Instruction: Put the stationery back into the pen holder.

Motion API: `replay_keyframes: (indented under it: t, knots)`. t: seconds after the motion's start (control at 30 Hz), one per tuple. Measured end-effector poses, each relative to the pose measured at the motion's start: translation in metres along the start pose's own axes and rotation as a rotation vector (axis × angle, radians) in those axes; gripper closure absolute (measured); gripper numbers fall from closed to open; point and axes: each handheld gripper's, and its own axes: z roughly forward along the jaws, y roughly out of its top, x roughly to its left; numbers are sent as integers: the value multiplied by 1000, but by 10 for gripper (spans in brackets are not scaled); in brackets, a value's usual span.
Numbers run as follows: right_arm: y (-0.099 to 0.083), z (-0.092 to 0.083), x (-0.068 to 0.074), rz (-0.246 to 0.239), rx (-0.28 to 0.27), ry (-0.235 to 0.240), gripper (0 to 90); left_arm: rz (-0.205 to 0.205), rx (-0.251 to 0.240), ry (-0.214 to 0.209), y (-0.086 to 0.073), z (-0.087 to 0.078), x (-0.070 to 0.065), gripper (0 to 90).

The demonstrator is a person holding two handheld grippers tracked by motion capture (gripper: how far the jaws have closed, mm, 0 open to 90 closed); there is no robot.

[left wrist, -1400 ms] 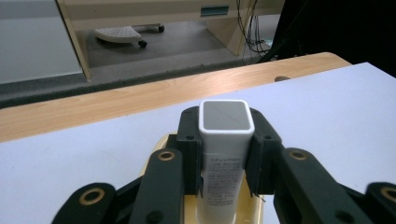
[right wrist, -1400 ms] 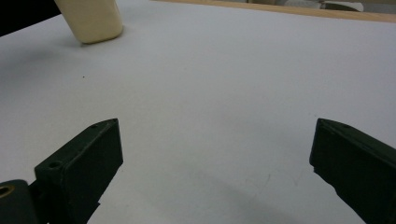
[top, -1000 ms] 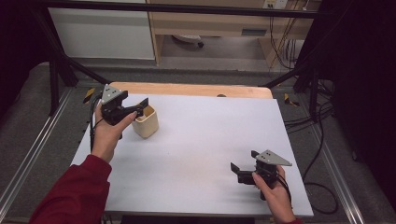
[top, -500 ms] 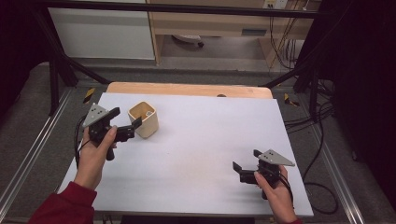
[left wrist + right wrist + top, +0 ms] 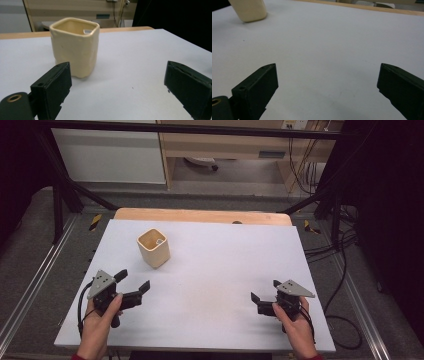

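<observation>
Now the cream cup [image 5: 153, 248] stands upright on the white table [image 5: 215, 270], at about 11 o'clock from the table's middle. It has rounded square walls, and something small and pale lies inside, which I cannot identify. The left gripper [image 5: 132, 286] is at about 8 o'clock on the table, near the front left corner, held by the person's left hand [image 5: 102, 317]. From this gripper the cup is at about 1 o'clock, near but clearly apart, with bare table between them. The jaws of this gripper are spread wide and hold nothing. In the left gripper view the cup [image 5: 74, 46] stands beyond the jaws, a little toward the left jaw, and it touches neither of them.

The right gripper [image 5: 264, 296] is at about 4 o'clock on the table, held by the right hand [image 5: 296, 327]. Its jaws are also spread wide and empty, and they point toward the left side of the table. The cup is well apart from it, at about 10 o'clock. In the right gripper view only the lower part of the cup [image 5: 249, 10] is seen, at the top left corner, far past the jaws.

At the far edge of the table a light wooden strip [image 5: 200, 215] shows. Behind it are a grey floor [image 5: 240, 180], a white cabinet [image 5: 110, 155] and black cables [image 5: 320, 245] at the right.
</observation>
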Motion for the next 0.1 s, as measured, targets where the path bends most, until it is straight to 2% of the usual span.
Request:
replay_keyframes:
  t: [0.1]
  knots:
    - [-4, 7, -4, -23, 52, -60, 36, 9, -2, 19, -8, -2, -3, 78]
